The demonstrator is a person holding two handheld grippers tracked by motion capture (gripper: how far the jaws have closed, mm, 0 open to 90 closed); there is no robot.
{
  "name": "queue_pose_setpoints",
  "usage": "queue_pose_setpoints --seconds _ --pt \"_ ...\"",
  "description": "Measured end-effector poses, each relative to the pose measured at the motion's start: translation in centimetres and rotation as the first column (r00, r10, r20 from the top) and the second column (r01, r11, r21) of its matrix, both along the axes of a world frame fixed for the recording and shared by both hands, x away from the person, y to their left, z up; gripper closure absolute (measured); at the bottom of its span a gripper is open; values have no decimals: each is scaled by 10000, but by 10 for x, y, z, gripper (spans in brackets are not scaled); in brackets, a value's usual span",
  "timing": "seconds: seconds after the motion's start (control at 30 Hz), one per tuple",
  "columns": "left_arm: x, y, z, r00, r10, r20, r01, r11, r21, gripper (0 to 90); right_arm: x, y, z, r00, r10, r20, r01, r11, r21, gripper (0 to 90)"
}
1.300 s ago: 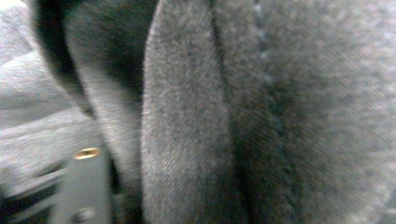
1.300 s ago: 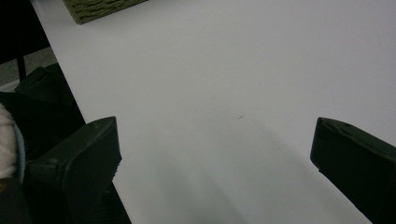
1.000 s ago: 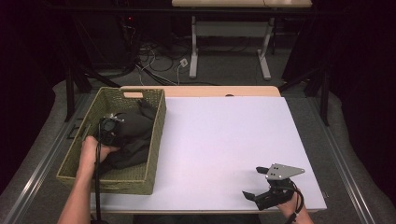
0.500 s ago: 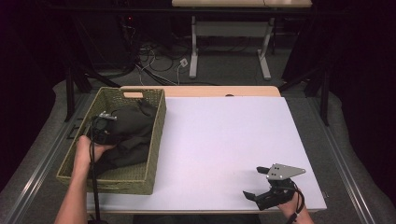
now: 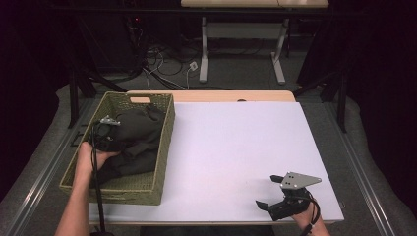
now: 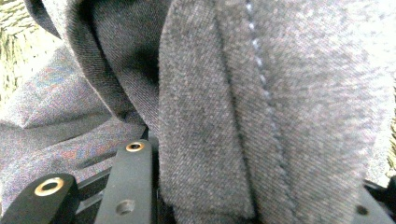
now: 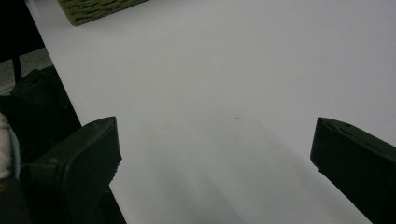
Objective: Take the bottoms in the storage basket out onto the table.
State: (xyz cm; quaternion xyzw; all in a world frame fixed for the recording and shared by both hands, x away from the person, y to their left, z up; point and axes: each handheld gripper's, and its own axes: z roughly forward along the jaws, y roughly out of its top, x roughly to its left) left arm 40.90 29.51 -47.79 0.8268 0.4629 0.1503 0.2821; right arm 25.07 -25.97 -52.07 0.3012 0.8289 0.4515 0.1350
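A dark grey cloth (image 5: pixel 140 140) lies bunched in a woven green basket (image 5: pixel 164 147) at the table's left. My left gripper (image 5: pixel 105 135) is down in the basket against the cloth's left side. In the left gripper view a thick stitched fold of the cloth (image 6: pixel 261 107) sits between the jaws, which stand wide apart. My right gripper (image 5: pixel 273 196) rests low at the front right of the white table (image 5: pixel 236 142). It is open, with bare table surface (image 7: pixel 215 126) between its jaws.
The basket's corner (image 7: pixel 93 9) shows far off in the right gripper view. The table's front edge runs just beside the right gripper. Behind the table are a wooden strip (image 5: pixel 211 96), desk legs and floor cables (image 5: pixel 167 66).
My left gripper has shifted left and slightly toward the person inside the basket. The cloth has hardly moved. The right gripper has stayed still.
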Motion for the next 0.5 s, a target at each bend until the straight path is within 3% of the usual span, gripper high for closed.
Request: queue_pose_setpoints --seconds 0.23,0.5 --pt "-2 5 -1 9997 -153 196 158 9996 -230 570 0 0 0 10000 61 29 -61 10000 33 12" --pt "-3 9 6 9969 -741 279 740 9972 44 576 -1 0 0 9999 99 -40 -99 10000 12 12"
